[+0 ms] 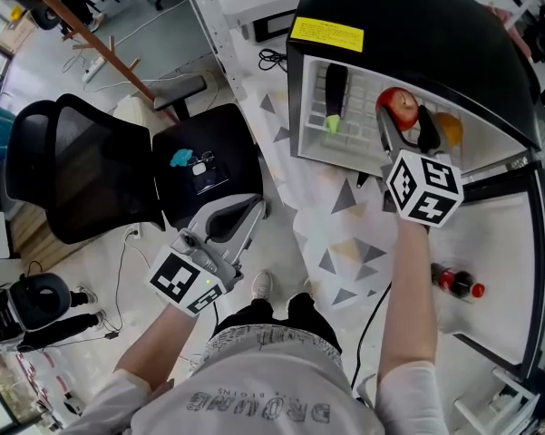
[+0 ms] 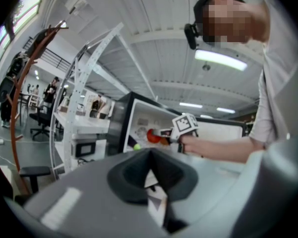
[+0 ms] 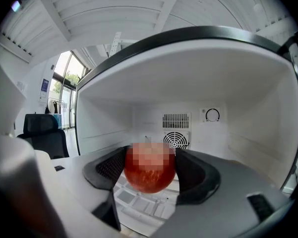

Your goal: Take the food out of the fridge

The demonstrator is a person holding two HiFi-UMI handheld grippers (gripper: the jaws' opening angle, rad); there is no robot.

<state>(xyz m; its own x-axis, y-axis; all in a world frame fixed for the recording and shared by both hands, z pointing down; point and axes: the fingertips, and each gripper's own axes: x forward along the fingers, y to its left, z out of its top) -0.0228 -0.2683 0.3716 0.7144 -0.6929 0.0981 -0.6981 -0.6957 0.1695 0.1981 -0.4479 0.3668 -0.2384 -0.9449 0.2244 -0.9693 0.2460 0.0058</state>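
- Clamping one red apple [image 3: 149, 175], the right tool [image 1: 404, 127] sits just inside the fridge [image 1: 417, 34].
- Left tool [image 1: 243, 217], closed and empty, hangs beside one office chair [image 1: 82, 170].
- One bottle [image 1: 455, 282] rests in the door.

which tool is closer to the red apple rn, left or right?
Right. The right tool is clamped on the apple inside the fridge; the left tool is far off, near the office chair.

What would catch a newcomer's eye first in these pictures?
First, the red apple, clamped between the jaws of the right claw just inside the open black mini fridge. Next, the left claw, shut on nothing, held low beside a black office chair.
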